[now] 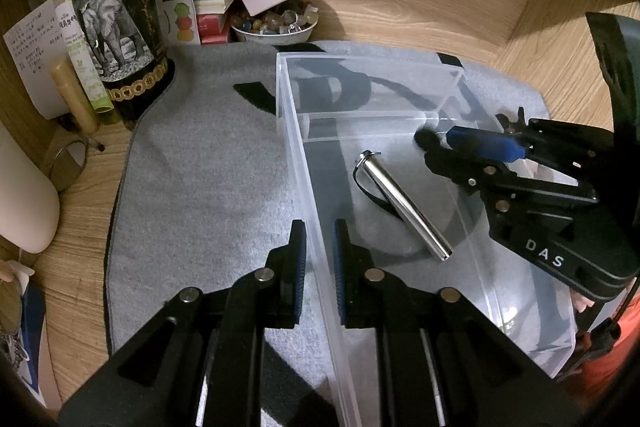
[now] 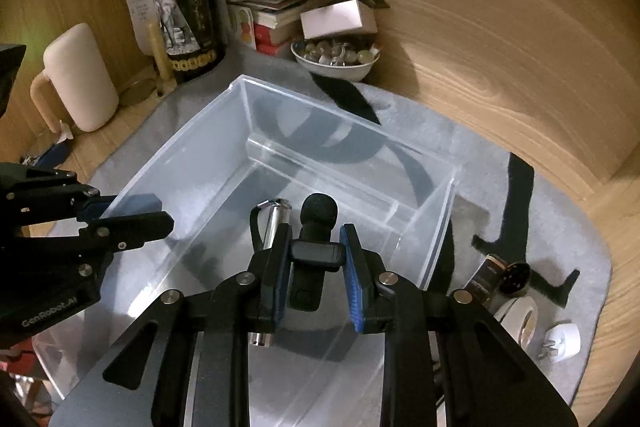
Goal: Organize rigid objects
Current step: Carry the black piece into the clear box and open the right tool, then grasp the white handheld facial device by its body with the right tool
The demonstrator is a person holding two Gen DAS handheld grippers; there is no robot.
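Note:
A clear plastic bin (image 1: pixel 362 60) stands on the grey mat (image 1: pixel 200 187). My left gripper (image 1: pixel 319 232) is shut on the bin's left wall, with one blue pad on each side of it; in the right wrist view the left gripper (image 2: pixel 150 212) shows at the bin's left edge. My right gripper (image 2: pixel 317 241) is shut on a small black microphone (image 2: pixel 319 213) with a foam head, held above the inside of the bin. In the left wrist view the right gripper (image 1: pixel 434 151) reaches in from the right. A silver cylinder (image 1: pixel 408 205) with a black loop lies on the bin floor.
A dark wine bottle (image 1: pixel 116 7), stacked papers and a white bowl of beads (image 1: pixel 276 23) line the back wall. A cream mug (image 2: pixel 76 79) stands at the left. Right of the bin lie a small dark box (image 2: pixel 490 273), a tape roll (image 2: pixel 520 315) and a white plug (image 2: pixel 564 341).

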